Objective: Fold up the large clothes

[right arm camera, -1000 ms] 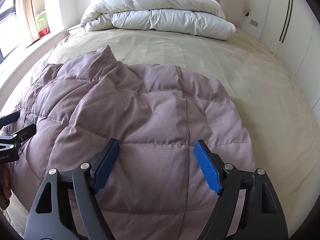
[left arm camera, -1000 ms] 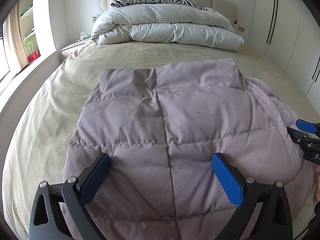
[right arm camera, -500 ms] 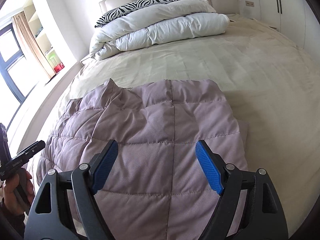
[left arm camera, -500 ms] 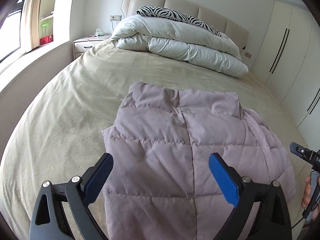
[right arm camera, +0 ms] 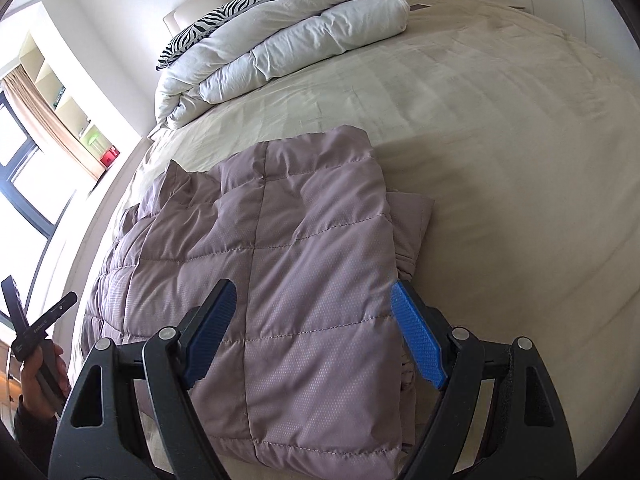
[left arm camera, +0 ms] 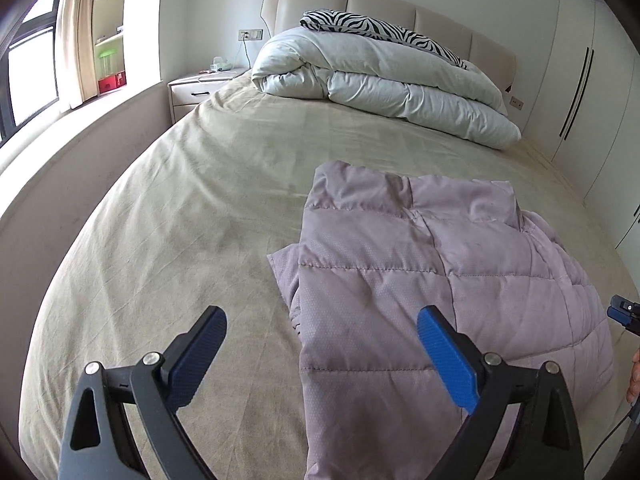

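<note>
Your right gripper (right arm camera: 312, 336) fills the bottom of the frame, its blue-padded black jaws spread wide above the folded mauve quilted down jacket (right arm camera: 280, 264), clamping nothing. The jacket lies in the centre on the beige bed sheet (right arm camera: 500, 152). At the lower left edge your left hand (right arm camera: 42, 372) holds the left gripper (right arm camera: 38, 300), jaws apart. A rolled white duvet (right arm camera: 280, 36) lies in the upper middle.

A mauve quilted puffer jacket (left arm camera: 432, 288) lies folded into a thick rectangle on the near part of a beige-sheeted bed (left arm camera: 200, 208), a lower layer jutting at one side.
</note>
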Tool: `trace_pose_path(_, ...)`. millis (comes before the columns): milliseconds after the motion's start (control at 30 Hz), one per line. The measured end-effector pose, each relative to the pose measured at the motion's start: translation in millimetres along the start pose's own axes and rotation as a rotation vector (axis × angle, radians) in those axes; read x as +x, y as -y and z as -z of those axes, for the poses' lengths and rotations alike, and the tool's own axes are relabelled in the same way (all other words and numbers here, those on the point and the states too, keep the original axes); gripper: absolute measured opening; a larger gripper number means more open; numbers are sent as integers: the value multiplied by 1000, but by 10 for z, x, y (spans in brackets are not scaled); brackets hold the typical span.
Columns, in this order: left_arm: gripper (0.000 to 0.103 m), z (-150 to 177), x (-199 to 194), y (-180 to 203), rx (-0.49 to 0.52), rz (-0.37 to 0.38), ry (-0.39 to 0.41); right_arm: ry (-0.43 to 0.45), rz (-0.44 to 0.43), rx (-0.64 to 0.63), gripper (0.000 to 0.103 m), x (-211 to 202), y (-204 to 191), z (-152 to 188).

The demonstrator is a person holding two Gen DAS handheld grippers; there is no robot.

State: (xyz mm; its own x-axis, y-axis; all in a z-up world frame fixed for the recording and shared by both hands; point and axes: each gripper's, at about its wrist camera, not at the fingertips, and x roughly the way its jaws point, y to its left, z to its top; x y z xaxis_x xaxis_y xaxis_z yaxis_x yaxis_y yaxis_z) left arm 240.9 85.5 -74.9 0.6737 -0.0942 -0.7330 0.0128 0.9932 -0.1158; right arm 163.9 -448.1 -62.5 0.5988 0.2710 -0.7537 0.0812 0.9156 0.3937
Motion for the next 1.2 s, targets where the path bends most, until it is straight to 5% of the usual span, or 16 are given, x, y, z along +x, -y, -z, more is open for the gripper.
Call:
trace_pose_path(233,99,-18,152,-64,-20,48,-44,-32,-86,72,80,132,210,-82)
trace_pose_path(367,103,-4,382,-249,-124,171,-128,-78,-143,168,94,246,495,-160)
trace_pose_path(567,103,94,835,-518,-287,362,-291,-158,-185,261,94,538,951,-146)
trace_pose_path(667,103,106,932,-531,-319,428,-308,-174,-250,310,94,694,1101,-141)
trace_pose_path(867,103,47,1131,-561,-370,538,-376,-203,-403,322,94,1018,986,-260)
trace_pose_path(1033,101,-20,1248,-656,-421,611,-396,-269,-371,272,95,1318,768,-336)
trace_pose_path(1200,86,-85,1324,-582,-386,630,-406,-293,-335,221,79,1413,589,-349)
